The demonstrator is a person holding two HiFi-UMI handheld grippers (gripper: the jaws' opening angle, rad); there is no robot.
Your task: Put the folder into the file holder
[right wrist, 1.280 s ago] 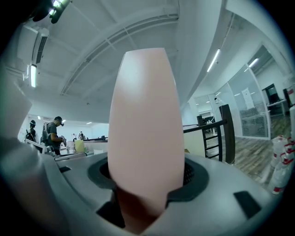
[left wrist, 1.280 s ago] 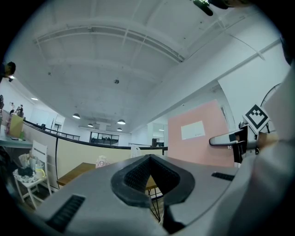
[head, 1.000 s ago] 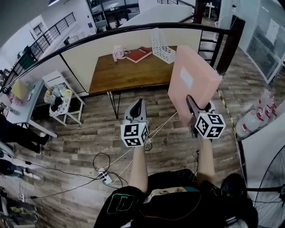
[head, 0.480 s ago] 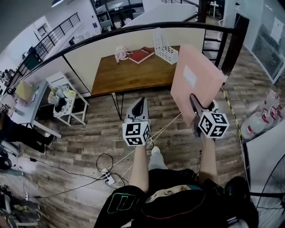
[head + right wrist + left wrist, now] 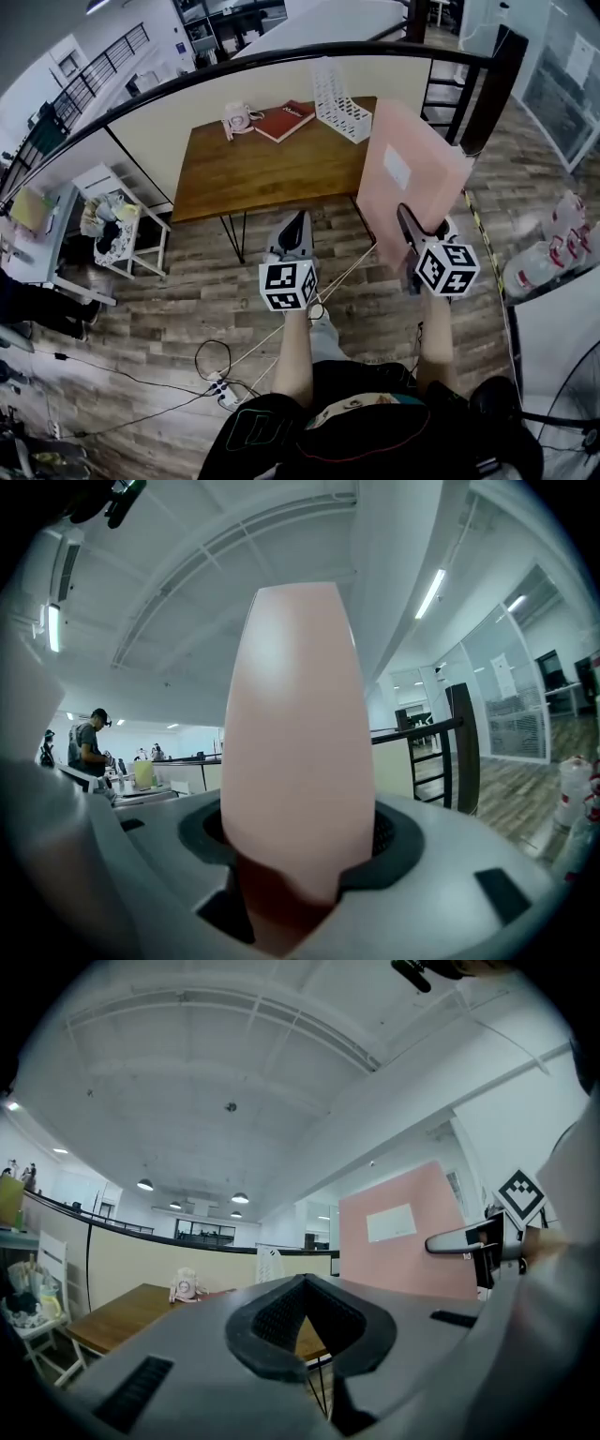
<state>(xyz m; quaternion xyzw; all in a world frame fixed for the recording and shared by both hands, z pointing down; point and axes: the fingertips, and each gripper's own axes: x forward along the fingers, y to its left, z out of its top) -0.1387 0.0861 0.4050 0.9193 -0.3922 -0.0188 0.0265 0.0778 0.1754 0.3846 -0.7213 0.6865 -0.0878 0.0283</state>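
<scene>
I've got the right gripper [image 5: 403,217] clamped on the pink folder [image 5: 412,169]. In the right gripper view the folder fills the gap btw the pads, w/ both pressed against it. It's gripped at its bottom edge and stands up in the air, leaning a little, beside the right end of the table [image 5: 244,173] and over the wood floor [image 5: 187,291]. It's not yet in the file holder [image 5: 339,94] (white mesh, at the table's back right corner). A red book [image 5: 286,120] and a small pink object [image 5: 234,119] lie left of the holder. The left gripper [image 5: 296,223] has its jaws closed together w/ nothing btw them. It points at the table's front edge, left of the folder and not touching it.
</scene>
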